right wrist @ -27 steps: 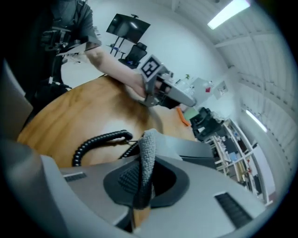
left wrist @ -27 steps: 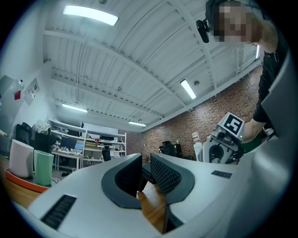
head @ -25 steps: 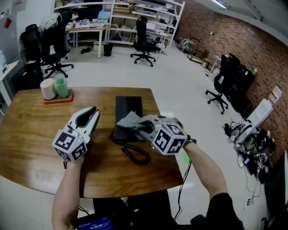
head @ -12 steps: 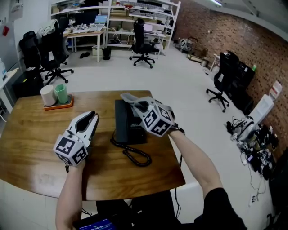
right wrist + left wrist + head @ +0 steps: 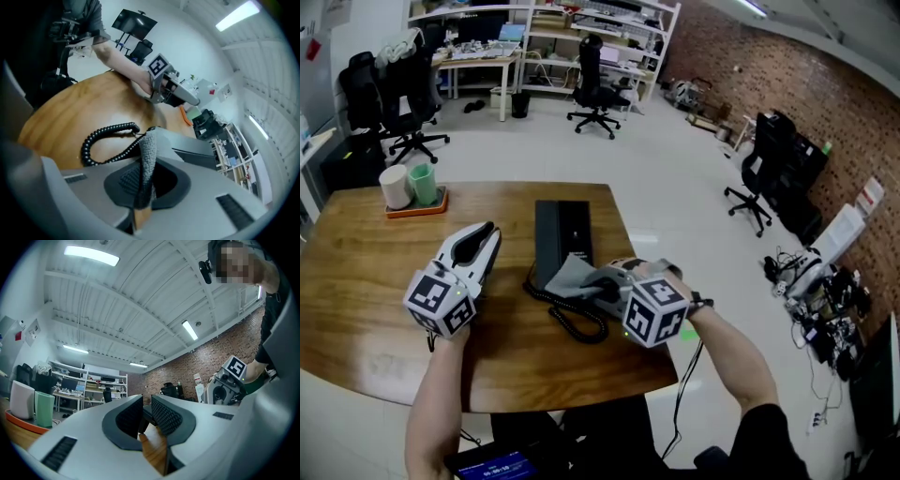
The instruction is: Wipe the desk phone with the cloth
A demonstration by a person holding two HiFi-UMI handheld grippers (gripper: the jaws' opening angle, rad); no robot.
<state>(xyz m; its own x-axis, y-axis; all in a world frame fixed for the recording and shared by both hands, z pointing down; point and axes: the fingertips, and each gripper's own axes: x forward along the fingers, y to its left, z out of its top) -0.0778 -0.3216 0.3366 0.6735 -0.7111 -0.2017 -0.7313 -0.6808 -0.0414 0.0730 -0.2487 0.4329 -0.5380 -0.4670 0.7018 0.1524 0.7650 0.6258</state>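
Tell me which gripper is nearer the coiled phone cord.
Right. The right gripper, holding the cloth, hangs right by the coiled cord; the left gripper sits off to its left, over the table.

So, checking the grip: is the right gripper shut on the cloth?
Shut: the right gripper pinches the grey cloth between its jaws.

Cloth (image 5: 147, 154) grey, fine weave; desk phone (image 5: 562, 225) and coiled cord (image 5: 581, 323) black; table (image 5: 356, 281) brown wood grain; tray (image 5: 417, 208) orange; white cup (image 5: 395, 186), green cup (image 5: 422, 184)
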